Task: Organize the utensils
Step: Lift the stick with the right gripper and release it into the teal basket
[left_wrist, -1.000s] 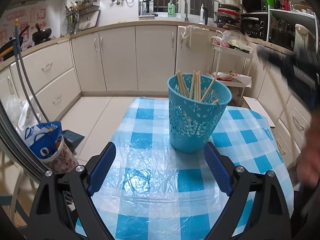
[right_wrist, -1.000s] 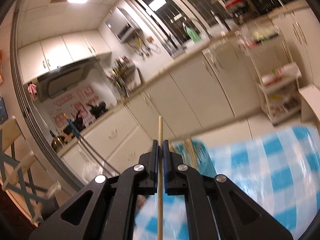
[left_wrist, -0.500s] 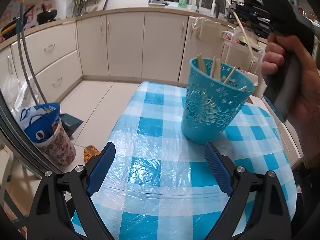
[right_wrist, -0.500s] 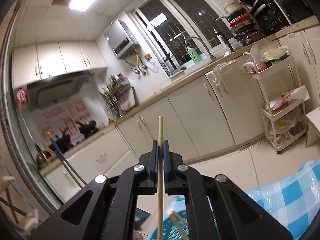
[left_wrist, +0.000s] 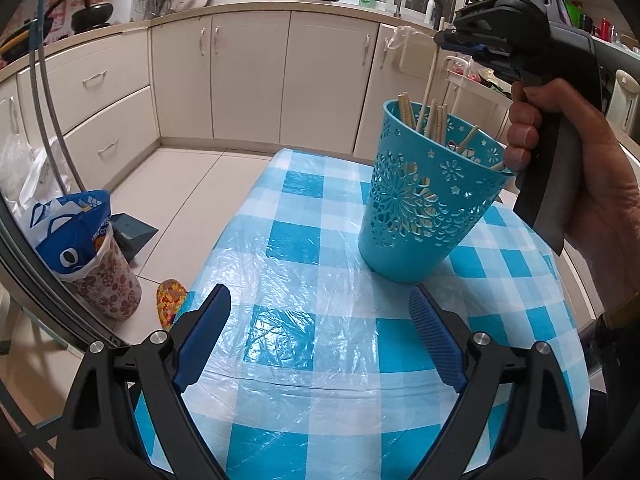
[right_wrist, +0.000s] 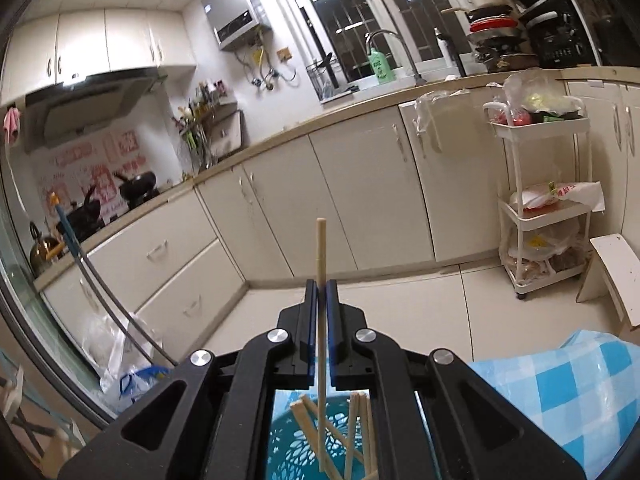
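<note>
A turquoise perforated basket (left_wrist: 424,204) stands on the blue-checked table (left_wrist: 304,320) and holds several wooden chopsticks (left_wrist: 434,120). My right gripper (right_wrist: 321,292) is shut on one wooden chopstick (right_wrist: 321,248), held upright above the basket (right_wrist: 320,448), its lower end inside the rim. In the left wrist view the right gripper (left_wrist: 446,36) hangs over the basket's far rim with that chopstick (left_wrist: 433,68) pointing down. My left gripper (left_wrist: 320,320) is open and empty, low over the table in front of the basket.
A clear plastic sheet covers the tablecloth. Cream kitchen cabinets (left_wrist: 248,80) run behind. A floral bin with a blue bag (left_wrist: 88,248) stands on the floor at left. A white trolley (right_wrist: 544,208) and a small white stool (right_wrist: 616,276) stand at right.
My right gripper has come over the basket and lowered the chopstick's tip into it. The left gripper has shifted slightly, so the basket sits further right in its view.
</note>
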Tool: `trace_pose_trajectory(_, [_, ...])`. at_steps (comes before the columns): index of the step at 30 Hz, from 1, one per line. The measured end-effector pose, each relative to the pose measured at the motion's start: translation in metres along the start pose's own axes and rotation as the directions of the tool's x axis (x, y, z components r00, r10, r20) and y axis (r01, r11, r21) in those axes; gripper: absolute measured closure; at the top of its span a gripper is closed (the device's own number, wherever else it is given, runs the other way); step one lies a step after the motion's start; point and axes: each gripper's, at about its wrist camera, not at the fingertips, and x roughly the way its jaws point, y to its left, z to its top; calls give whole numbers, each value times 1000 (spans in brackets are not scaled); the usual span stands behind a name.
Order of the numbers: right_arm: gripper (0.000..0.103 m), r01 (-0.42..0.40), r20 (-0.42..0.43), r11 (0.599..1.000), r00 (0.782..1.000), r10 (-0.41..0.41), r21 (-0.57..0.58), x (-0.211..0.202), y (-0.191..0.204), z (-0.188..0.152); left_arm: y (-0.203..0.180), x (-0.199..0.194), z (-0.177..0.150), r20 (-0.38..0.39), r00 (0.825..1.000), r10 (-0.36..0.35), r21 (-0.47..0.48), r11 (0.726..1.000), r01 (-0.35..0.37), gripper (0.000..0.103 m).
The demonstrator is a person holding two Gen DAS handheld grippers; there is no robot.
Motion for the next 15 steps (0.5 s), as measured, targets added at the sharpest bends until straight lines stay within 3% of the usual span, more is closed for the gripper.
trace_pose_trajectory(6, [92, -35, -43, 999, 998, 35, -1, -15, 1, -5, 3, -10, 2, 8, 1000, 0, -10, 1000, 0, 17])
trace_pose_trajectory(8, [78, -37, -38, 999, 999, 37, 1, -30, -1, -7, 3, -18, 3, 20, 1000, 2, -8, 1000, -2, 17])
trace_pose_trajectory(12, [70, -33, -22, 999, 999, 33, 12, -75, -6, -16, -2, -39, 5, 42, 999, -1, 10, 1000, 1, 15])
trace_pose_trajectory(14, [52, 2, -13, 1000, 1000, -2, -3, -103, -7, -27, -8, -51, 5, 54, 999, -1, 27, 1000, 0, 13])
trace_pose_trajectory(15, [48, 22, -10, 1000, 1000, -22, -14, -119, -7, -36, -10, -57, 5, 58, 998, -2, 32, 999, 0, 10])
